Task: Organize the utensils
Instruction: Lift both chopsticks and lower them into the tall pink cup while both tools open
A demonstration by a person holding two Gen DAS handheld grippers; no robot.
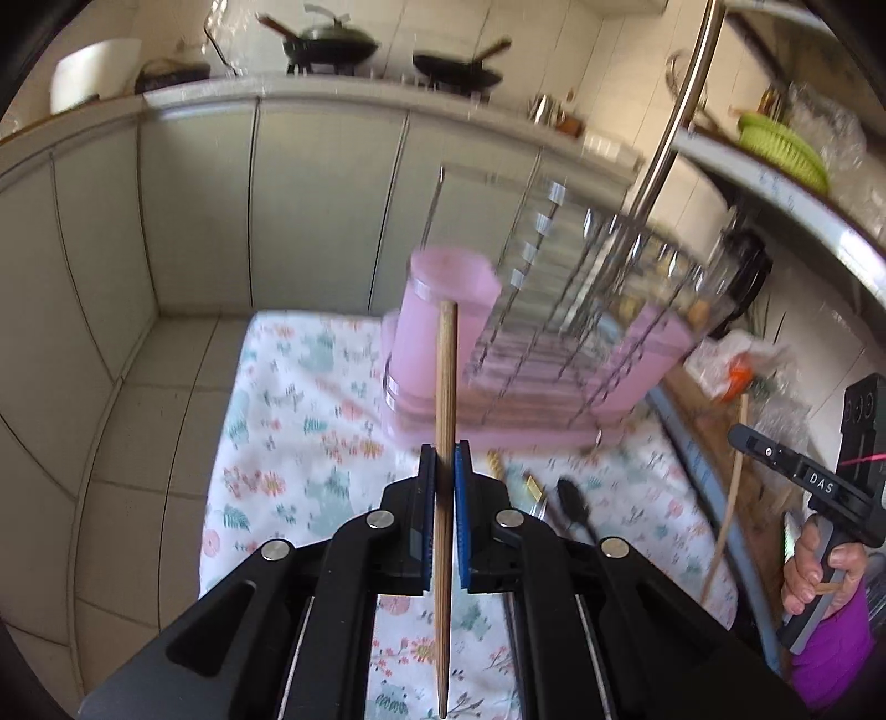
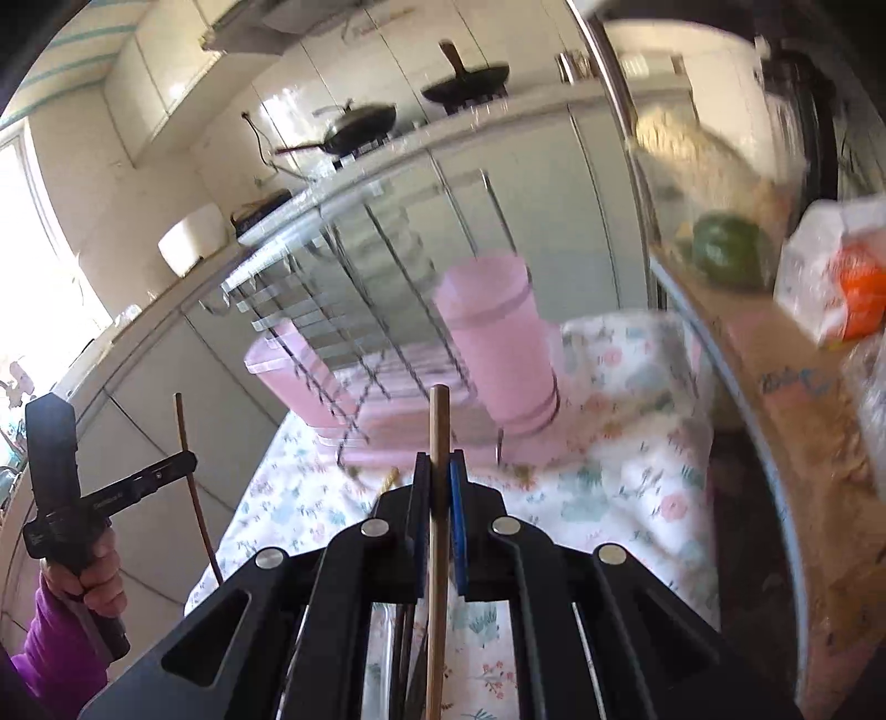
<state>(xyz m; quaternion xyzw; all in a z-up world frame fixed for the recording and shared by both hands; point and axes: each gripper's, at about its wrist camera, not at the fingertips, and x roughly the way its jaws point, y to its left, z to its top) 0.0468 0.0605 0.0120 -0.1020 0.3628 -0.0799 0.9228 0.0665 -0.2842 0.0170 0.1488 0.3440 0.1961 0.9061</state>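
My left gripper [image 1: 444, 459] is shut on a wooden chopstick [image 1: 446, 387], held upright above the floral cloth [image 1: 288, 399]. Its top end points at the pink utensil cup [image 1: 437, 310] at the near end of the pink wire dish rack [image 1: 554, 332]. My right gripper [image 2: 440, 471] is shut on a second wooden chopstick [image 2: 440, 432], also upright, just before the same pink cup [image 2: 493, 343] and rack [image 2: 354, 310]. The right gripper with its chopstick also shows in the left wrist view [image 1: 742, 437], the left one in the right wrist view [image 2: 185, 459]. A black spoon [image 1: 573, 504] and other utensils lie on the cloth.
White cabinets [image 1: 332, 205] stand behind the table, with woks [image 1: 332, 41] on the counter above. A curved metal rail [image 1: 675, 116] rises at the right. A shelf edge [image 2: 775, 354] holds bags and a green item [image 2: 725, 249].
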